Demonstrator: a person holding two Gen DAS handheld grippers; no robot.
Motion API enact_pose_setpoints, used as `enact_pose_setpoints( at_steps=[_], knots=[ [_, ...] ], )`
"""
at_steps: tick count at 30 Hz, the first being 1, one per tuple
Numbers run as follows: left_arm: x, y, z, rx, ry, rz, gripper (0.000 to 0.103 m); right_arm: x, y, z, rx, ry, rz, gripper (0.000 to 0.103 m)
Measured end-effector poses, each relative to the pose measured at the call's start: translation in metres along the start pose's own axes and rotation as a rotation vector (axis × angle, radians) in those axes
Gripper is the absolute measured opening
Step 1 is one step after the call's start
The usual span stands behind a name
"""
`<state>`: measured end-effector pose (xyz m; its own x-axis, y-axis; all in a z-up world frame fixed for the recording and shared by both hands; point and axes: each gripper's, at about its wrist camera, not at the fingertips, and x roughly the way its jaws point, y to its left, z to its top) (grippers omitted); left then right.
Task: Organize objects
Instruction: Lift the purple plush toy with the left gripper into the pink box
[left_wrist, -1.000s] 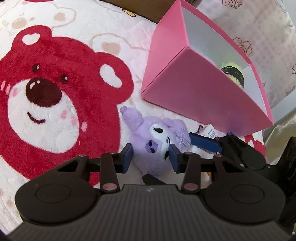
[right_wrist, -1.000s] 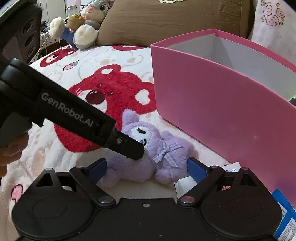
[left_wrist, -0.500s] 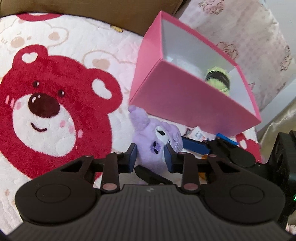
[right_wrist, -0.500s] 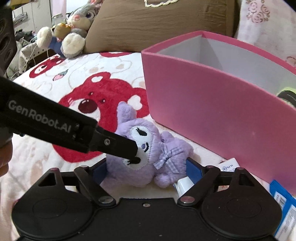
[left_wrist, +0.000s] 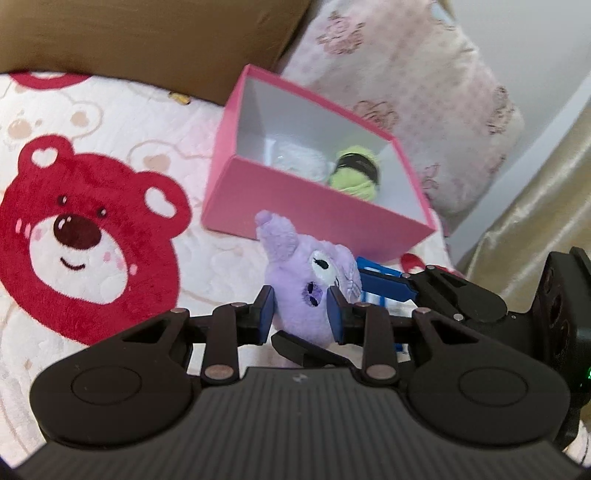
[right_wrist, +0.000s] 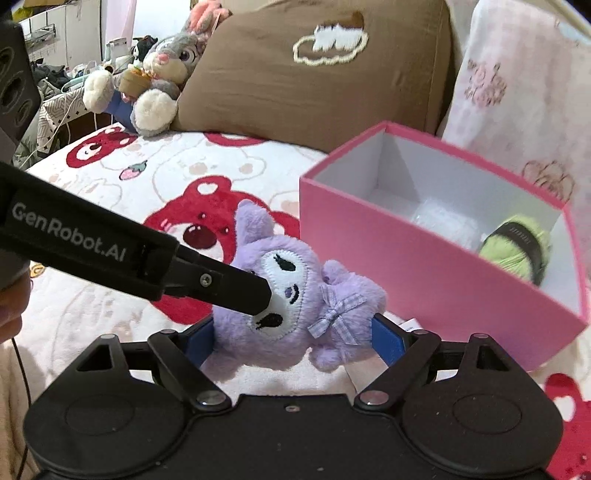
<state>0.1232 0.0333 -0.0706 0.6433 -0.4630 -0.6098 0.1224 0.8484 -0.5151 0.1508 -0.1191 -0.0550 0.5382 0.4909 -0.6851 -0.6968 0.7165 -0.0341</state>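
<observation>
A purple plush toy (left_wrist: 295, 273) with a white face and a checked bow hangs just above the bear blanket, in front of the pink box (left_wrist: 314, 206). My left gripper (left_wrist: 301, 306) is shut on its head, blue pads pressed into the fur. My right gripper (right_wrist: 293, 341) is closed wide on its body (right_wrist: 295, 295), a pad against each side. The left gripper's finger (right_wrist: 236, 286) crosses the right wrist view onto the toy's face. The pink box (right_wrist: 424, 280) stands open at the right, holding a green yarn ball (right_wrist: 517, 247) and a white item (right_wrist: 443, 221).
A pink-white blanket with a red bear (left_wrist: 81, 236) covers the bed. Behind the box lean a brown pillow (right_wrist: 314, 74) and a pink floral pillow (right_wrist: 517, 92). A grey rabbit plush (right_wrist: 159, 74) sits at the back left. Blue-white paper packets (left_wrist: 376, 267) lie by the box.
Both grippers have risen together with the purple plush, lifting it off the blanket. The left jaws closed tighter on its head. The box's inside has come into view.
</observation>
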Motion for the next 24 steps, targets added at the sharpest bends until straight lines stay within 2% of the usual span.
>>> enact_pose_setpoints(
  at_steps=[7, 13, 19, 24],
  knots=[
    [-0.019, -0.025, 0.001, 0.067, 0.026, -0.034, 0.030, -0.034, 0.007, 0.003, 0.009, 0.002, -0.037, 0.091],
    [-0.028, -0.044, 0.011, 0.057, 0.029, -0.046, 0.030, -0.054, 0.002, 0.013, 0.011, 0.000, -0.069, 0.091],
    [-0.035, -0.075, 0.045, 0.111, 0.025, -0.030, 0.030, -0.070, -0.010, 0.041, -0.008, -0.033, -0.119, 0.091],
    [-0.032, -0.094, 0.080, 0.133, 0.008, -0.023, 0.030, -0.076, -0.038, 0.070, 0.040, -0.063, -0.108, 0.091]
  ],
)
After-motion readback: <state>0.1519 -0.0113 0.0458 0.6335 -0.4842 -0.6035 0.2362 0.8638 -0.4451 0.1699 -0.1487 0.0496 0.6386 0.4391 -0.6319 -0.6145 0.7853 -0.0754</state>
